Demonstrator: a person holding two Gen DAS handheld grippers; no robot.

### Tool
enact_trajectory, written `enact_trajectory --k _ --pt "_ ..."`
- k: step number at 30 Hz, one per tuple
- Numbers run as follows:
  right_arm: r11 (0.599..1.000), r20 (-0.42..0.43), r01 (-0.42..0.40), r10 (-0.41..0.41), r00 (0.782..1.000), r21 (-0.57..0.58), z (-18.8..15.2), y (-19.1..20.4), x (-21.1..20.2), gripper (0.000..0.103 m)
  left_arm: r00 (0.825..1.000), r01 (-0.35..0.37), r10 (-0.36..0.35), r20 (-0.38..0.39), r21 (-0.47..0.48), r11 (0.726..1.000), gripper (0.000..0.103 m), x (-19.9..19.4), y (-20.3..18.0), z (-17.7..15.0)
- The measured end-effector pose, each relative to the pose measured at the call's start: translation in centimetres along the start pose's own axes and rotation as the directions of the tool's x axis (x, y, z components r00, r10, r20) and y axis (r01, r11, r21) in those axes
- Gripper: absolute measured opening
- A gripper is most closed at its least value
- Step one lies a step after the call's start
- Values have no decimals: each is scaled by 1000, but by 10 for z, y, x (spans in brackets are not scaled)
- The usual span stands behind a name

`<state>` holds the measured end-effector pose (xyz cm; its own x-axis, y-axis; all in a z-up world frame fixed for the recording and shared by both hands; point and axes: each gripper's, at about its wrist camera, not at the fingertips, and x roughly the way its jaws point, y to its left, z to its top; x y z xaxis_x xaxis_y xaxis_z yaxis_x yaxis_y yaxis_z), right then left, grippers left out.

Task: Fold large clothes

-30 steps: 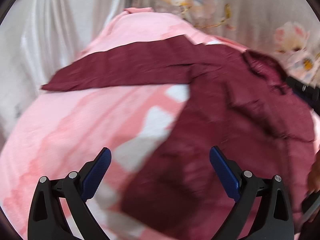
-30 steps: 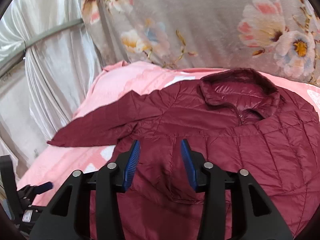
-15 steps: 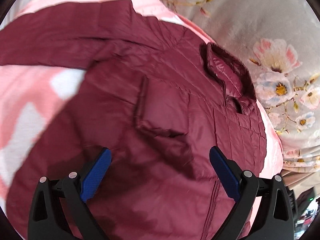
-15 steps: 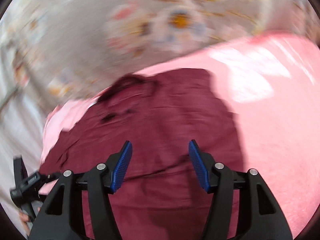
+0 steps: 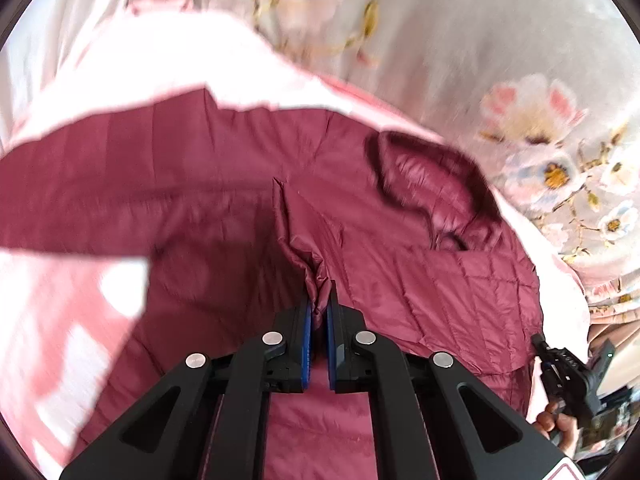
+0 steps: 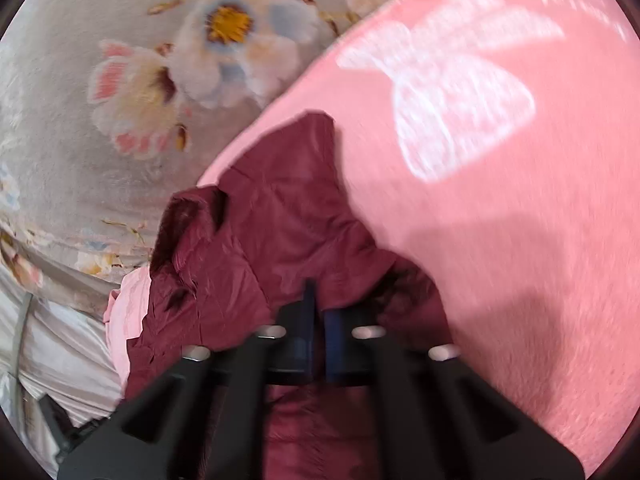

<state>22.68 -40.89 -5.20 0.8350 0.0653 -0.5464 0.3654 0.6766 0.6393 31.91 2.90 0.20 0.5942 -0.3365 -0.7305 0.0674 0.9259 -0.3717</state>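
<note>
Both tongs have just snapped closed, the left tongs [image 5: 319, 312] pinching a ridge of the maroon jacket [image 5: 420, 280] spread on the pink bed [image 6: 500, 220], the right tongs [image 6: 318, 320] gripping its fabric too, so a fold can begin.

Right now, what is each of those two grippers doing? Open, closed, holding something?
Left gripper: its jaws have just closed, pinching a fold of the maroon quilted jacket.
Right gripper: its jaws have just closed too, apparently on the same jacket; the picture is blurred.
</note>
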Motion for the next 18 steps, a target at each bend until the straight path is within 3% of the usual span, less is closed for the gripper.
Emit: enact_trajectory --k 3,7,9,14,18 --pt "996 84 27 -19 996 -90 -2 13 -19 1 999 -28 28 17 31 999 4 3 3 -2" --pt "978 -5 152 -154 988 -141 -9 2 8 1 990 -93 98 -102 51 994 4 53 14 -26" --pt "969 -42 193 -201 979 -154 -15 -6 17 2 988 -96 100 -115 40 995 6 68 20 -36" --pt "962 -38 227 -235 971 -155 -14 -11 9 7 989 -97 100 -110 39 995 17 61 25 -34" --pt "923 38 318 -317 948 -215 -17 4 -19 15 990 -116 118 -82 35 993 31 38 35 -30"
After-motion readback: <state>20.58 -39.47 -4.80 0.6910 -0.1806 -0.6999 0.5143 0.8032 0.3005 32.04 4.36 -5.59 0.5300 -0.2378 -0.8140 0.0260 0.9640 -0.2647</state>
